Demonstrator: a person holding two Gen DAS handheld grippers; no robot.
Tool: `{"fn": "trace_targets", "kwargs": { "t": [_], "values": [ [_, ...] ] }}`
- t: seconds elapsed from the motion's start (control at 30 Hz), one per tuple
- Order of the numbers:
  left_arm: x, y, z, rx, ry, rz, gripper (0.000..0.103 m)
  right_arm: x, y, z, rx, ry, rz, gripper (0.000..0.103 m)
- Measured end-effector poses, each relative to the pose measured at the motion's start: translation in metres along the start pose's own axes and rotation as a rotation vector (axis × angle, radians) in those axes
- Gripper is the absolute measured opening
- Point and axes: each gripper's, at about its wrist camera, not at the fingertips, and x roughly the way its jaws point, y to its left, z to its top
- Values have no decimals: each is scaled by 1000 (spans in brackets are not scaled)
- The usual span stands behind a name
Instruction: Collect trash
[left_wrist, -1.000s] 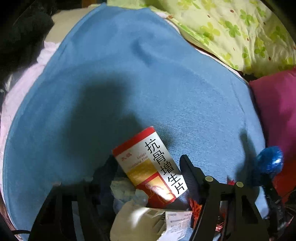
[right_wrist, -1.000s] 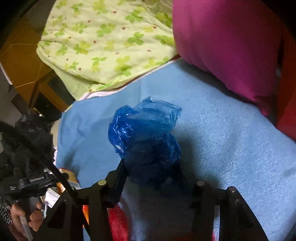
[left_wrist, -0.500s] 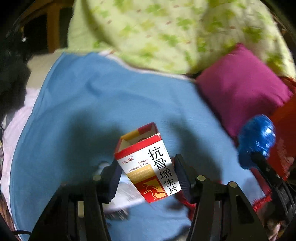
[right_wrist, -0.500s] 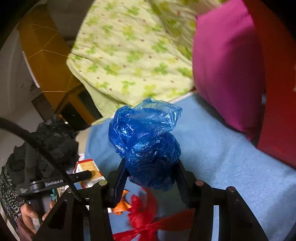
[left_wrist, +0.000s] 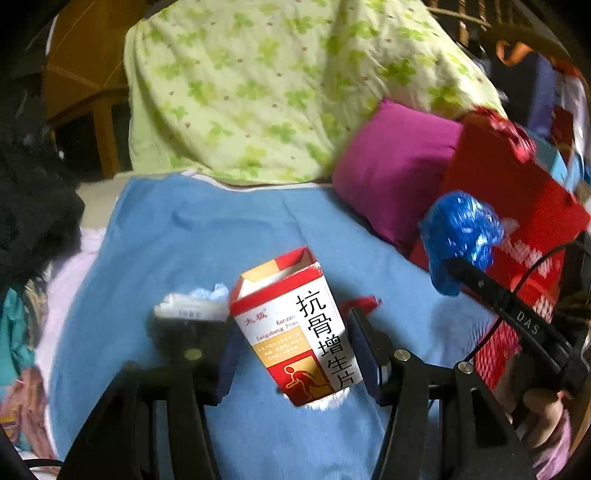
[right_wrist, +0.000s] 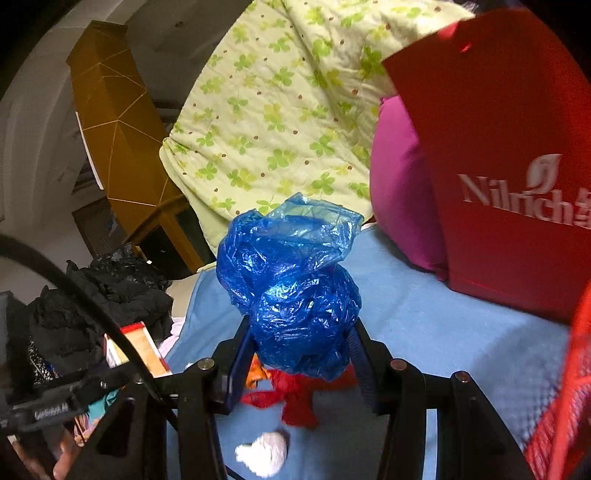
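Note:
A red-and-white medicine box (left_wrist: 295, 325) with black Chinese characters and an open top flap hangs above the blue blanket (left_wrist: 177, 251). My left gripper (left_wrist: 291, 347) is shut on its sides. A crumpled blue plastic bag (right_wrist: 295, 288) sits squeezed between the fingers of my right gripper (right_wrist: 299, 350), also lifted off the blanket. From the left wrist view the same blue bag (left_wrist: 461, 236) shows at the right, in front of a red paper bag (left_wrist: 517, 206). The box (right_wrist: 136, 343) shows at the lower left of the right wrist view.
On the blanket (right_wrist: 424, 314) lie a red scrap (right_wrist: 291, 398), an orange scrap (right_wrist: 255, 373) and a white tissue wad (right_wrist: 264, 452). White paper (left_wrist: 192, 306) lies by my left finger. Behind are a green clover quilt (left_wrist: 277, 92), a pink pillow (left_wrist: 391, 170), the red bag (right_wrist: 498, 166) and black clothes (right_wrist: 103, 288).
The left gripper closed on the box and lifted it off the trash pile. The right gripper rose with the blue bag. Both views swung up toward the quilt and red bag.

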Motion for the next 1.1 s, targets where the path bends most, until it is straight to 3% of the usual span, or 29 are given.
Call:
{"fn": "trace_targets", "kwargs": {
  "t": [0.2,0.33,0.73,1.1],
  "values": [
    [-59,-35,-14,121,-97,114,57,-55,4,-18,-24,-17,-11,52],
    [-88,-53,-17,169,-158,159,57,-90,5,-11,-44,-45,-30,52],
    [-119,-103,-8,240,-225,156,57,-174,6,11,-101,-152,-66,52],
    [-131,-136,-7,289,-249,150,57,-208,-10,13,-91,-192,-96,52]
  ]
}}
